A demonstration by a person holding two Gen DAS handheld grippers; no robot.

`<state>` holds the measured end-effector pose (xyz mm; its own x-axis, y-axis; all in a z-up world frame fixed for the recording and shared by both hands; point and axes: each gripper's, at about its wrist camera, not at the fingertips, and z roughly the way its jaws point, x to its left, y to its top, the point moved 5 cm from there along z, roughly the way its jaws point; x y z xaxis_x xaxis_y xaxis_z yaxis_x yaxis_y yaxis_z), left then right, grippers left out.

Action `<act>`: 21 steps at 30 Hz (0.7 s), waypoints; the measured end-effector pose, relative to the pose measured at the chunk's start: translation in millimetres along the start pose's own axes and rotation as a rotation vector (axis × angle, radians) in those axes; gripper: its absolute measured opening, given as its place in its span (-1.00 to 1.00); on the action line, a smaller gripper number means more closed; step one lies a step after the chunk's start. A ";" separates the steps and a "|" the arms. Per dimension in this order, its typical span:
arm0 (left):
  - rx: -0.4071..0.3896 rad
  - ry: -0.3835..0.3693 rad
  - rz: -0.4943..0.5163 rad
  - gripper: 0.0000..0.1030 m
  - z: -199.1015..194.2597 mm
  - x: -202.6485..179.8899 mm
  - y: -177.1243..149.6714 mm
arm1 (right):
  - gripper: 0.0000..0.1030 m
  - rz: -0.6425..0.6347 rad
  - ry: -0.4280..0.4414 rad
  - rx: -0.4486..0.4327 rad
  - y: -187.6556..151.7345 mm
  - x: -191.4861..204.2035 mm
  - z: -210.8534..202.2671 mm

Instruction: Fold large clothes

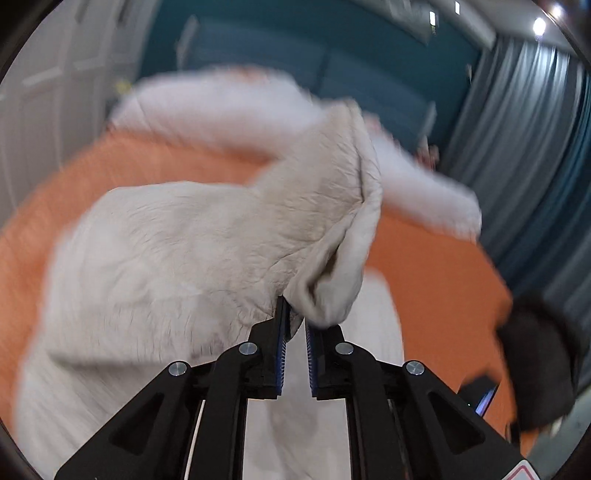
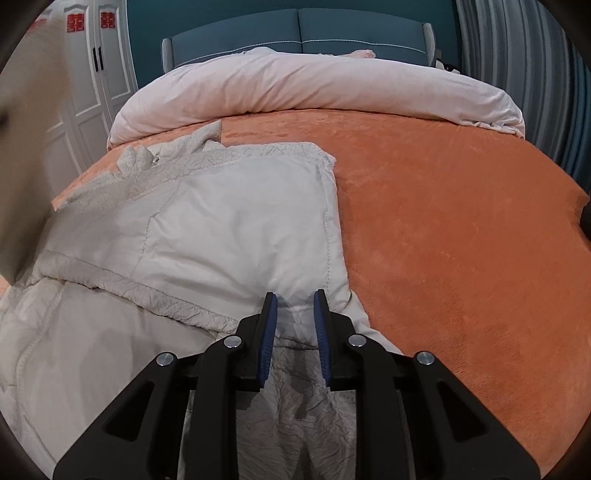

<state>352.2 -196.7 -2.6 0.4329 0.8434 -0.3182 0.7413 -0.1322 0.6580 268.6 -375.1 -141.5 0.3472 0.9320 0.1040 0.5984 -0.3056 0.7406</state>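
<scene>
A large cream padded garment (image 2: 229,229) lies spread on the left half of the bed, its crinkled lining turned out along the edges. My right gripper (image 2: 295,301) rests at the garment's near right corner, its blue pads (image 2: 269,321) narrowly apart with a thick fold of the cloth pinched between them. In the left wrist view, my left gripper (image 1: 294,321) is shut on a bunched edge of the same garment (image 1: 184,251) and holds it lifted above the bed; the picture is blurred. A blurred beige flap (image 2: 26,147) hangs at the left edge of the right wrist view.
An orange bedspread (image 2: 461,221) covers the bed. A white duvet (image 2: 295,85) is rolled up along the blue headboard (image 2: 295,29). White wardrobe doors (image 2: 88,74) stand on the left, grey curtains (image 2: 517,55) on the right. A dark blurred shape (image 1: 539,369) sits at the bed's right edge.
</scene>
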 end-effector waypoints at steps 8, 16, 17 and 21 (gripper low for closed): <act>0.038 0.050 -0.104 -0.15 2.7 63.7 -37.4 | 0.51 0.042 0.055 -0.013 5.0 -2.6 -8.6; -0.068 0.330 -0.187 0.11 -29.7 184.6 -1.3 | 0.76 0.194 0.276 -0.071 55.3 23.9 -55.4; -0.058 0.356 -0.204 0.11 -25.9 195.3 -4.8 | 0.76 0.228 0.322 -0.015 60.1 33.6 -46.0; -0.020 0.388 -0.314 0.11 -12.4 231.9 -24.9 | 0.67 0.294 0.387 0.111 57.9 60.9 -11.8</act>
<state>427.8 8.6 -84.4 -0.0346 0.9730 -0.2282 0.7938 0.1655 0.5852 315.8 -333.7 -84.4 0.2318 0.8007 0.5524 0.5963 -0.5656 0.5696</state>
